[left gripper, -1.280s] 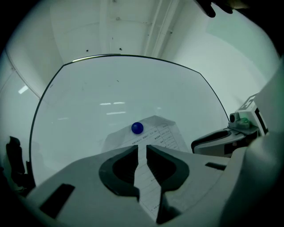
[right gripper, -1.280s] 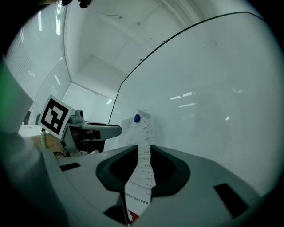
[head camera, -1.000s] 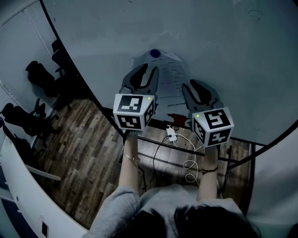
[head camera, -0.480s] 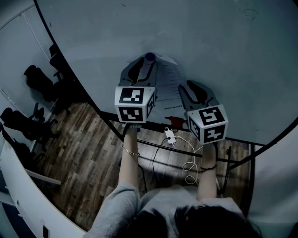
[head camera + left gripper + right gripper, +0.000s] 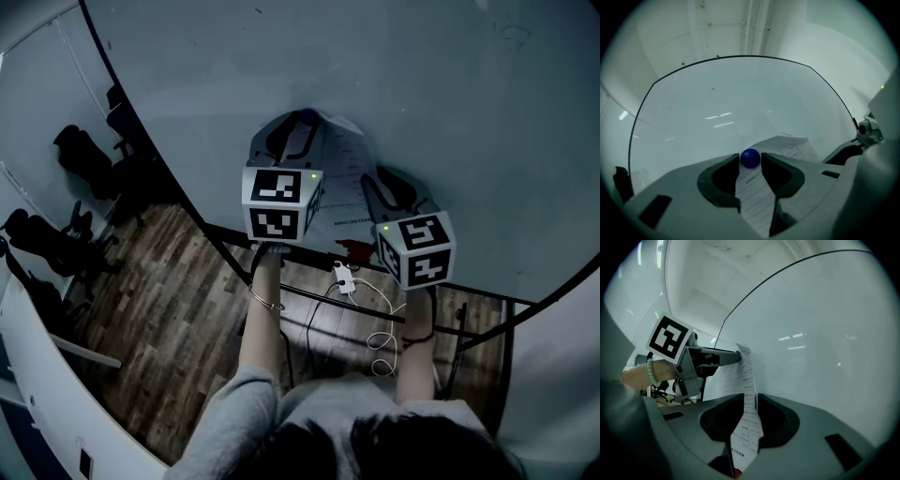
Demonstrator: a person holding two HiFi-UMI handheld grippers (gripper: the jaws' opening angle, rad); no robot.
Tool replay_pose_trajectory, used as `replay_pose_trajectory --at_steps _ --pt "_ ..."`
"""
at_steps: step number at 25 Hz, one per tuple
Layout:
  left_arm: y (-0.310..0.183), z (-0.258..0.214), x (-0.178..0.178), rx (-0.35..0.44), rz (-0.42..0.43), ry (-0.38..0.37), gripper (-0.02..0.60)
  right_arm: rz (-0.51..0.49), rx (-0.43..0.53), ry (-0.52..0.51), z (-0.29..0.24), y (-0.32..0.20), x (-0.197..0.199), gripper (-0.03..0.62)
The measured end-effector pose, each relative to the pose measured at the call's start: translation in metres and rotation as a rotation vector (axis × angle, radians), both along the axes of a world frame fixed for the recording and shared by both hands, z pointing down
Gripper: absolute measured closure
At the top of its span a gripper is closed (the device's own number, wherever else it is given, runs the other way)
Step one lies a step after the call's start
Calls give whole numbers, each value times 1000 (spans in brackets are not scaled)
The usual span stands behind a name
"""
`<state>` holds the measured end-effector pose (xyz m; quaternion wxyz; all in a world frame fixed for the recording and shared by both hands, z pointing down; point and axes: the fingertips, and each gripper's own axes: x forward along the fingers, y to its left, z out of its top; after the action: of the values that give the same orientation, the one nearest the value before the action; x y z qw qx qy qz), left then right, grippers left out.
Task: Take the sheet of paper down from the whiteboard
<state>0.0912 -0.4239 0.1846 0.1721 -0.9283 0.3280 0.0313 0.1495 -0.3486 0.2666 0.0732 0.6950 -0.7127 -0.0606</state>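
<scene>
Head view: grey sleeves nearest, both forearms reach up and away toward the board. A bead bracelet sits on the left wrist.

Below the arms: wood-plank floor. A white charger with a looping cable hangs near the board's lower edge. Dark office chairs stand far left.

Right hand-held gripper: lower and to the right of the other. Its jaws are brought in to a narrow gap and pinch the sheet of paper, seen edge-on running between them. The grip is on the lower right part of the sheet.

Left hand-held gripper: higher, at the top of the sheet. Its marker cube faces the head camera. The jaw tips sit against a round blue magnet, one on each side, so it is closed on the magnet. The printed sheet shows in the gap behind the tips.

Sheet of paper: on the whiteboard, pinned at its top by the magnet. Its right edge stands off the board surface. Lines of print are visible but too small to read.

Whiteboard: fills the far field, with a dark thin frame and ceiling-light reflections.
</scene>
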Motion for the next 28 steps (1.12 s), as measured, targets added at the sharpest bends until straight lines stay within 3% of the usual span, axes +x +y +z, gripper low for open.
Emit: replay_pose_trajectory --at_steps 4,12,28 --pt "0 0 0 14 2 -9 453 1 -11 -1 2 -4 2 507" --pt "0 -1 2 45 -7 -12 453 16 -33 2 6 -8 9 591" --pt "2 -2 1 49 -16 -9 454 -66 -81 -32 19 -11 -9 594"
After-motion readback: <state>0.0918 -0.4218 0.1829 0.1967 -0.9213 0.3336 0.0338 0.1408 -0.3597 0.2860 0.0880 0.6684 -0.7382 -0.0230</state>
